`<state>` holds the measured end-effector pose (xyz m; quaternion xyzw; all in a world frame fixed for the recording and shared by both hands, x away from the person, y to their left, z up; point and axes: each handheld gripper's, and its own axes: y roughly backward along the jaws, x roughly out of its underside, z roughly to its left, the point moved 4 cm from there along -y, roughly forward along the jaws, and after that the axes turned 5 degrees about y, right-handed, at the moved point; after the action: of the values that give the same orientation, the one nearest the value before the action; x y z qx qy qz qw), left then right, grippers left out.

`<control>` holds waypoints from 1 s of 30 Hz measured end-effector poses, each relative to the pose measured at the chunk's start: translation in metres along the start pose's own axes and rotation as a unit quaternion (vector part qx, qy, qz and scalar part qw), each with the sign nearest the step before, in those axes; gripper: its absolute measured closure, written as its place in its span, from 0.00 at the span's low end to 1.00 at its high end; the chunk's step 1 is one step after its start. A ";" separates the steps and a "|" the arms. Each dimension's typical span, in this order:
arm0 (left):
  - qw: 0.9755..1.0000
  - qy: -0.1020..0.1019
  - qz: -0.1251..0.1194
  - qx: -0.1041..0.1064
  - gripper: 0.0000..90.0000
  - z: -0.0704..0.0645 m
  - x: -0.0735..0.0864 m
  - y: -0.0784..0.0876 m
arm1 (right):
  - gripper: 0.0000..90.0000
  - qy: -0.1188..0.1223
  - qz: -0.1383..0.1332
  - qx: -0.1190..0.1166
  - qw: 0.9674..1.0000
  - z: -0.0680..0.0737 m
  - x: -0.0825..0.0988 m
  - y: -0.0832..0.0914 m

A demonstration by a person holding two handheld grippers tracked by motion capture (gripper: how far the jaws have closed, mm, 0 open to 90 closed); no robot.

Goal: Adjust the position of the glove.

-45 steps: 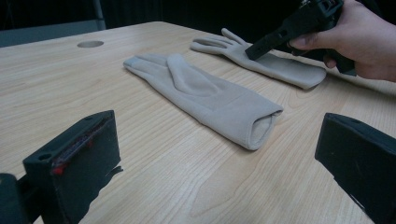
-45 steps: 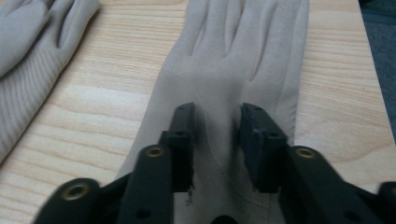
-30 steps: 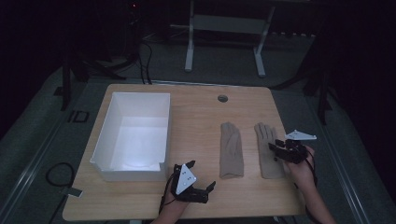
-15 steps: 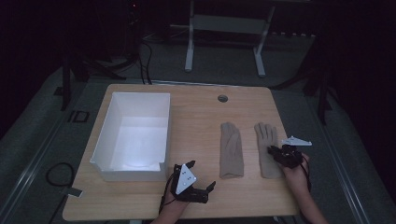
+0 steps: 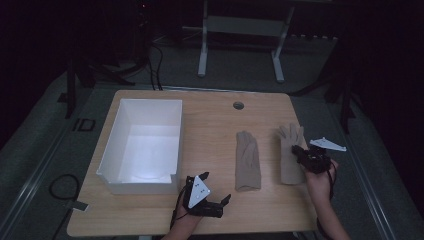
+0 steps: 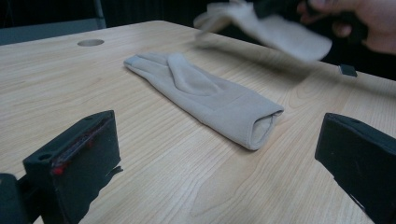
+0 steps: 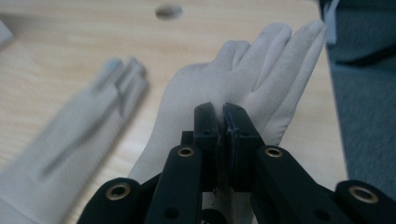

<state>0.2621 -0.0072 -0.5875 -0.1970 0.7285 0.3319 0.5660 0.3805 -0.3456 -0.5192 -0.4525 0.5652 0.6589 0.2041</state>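
The right gripper point(image 7: 223, 112) has just closed its fingers on the right glove point(image 7: 261, 79), pinching thin fabric. That shallow pinch could slip as the glove lifts. The left gripper point(image 6: 219, 154) rests with fingers wide, holding nothing.

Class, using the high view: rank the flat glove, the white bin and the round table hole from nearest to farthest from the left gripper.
1. Flat glove, just right of and beyond the left gripper.
2. White bin, to its left and beyond.
3. Round table hole, near the far edge.

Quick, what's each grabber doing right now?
Left gripper: open, holding nothing.
Right gripper: closed on the right glove.
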 end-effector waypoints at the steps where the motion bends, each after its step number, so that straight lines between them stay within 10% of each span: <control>1: 1.000 0.000 0.000 0.000 0.00 0.000 0.000 0.000 | 0.94 -0.001 -0.005 -0.003 1.000 0.003 -0.006 0.003; 13: 1.000 -0.001 0.000 0.001 0.00 0.000 0.000 0.000 | 0.94 -0.010 -0.047 -0.013 0.999 0.049 -0.046 0.012; 30: 1.000 -0.003 -0.001 0.002 0.00 -0.001 0.000 0.000 | 0.94 -0.029 -0.027 -0.037 0.999 0.108 -0.042 -0.028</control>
<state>0.2613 -0.0073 -0.5874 -0.1958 0.7275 0.3300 0.5687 0.3844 -0.2269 -0.5053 -0.4559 0.5218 0.6864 0.2209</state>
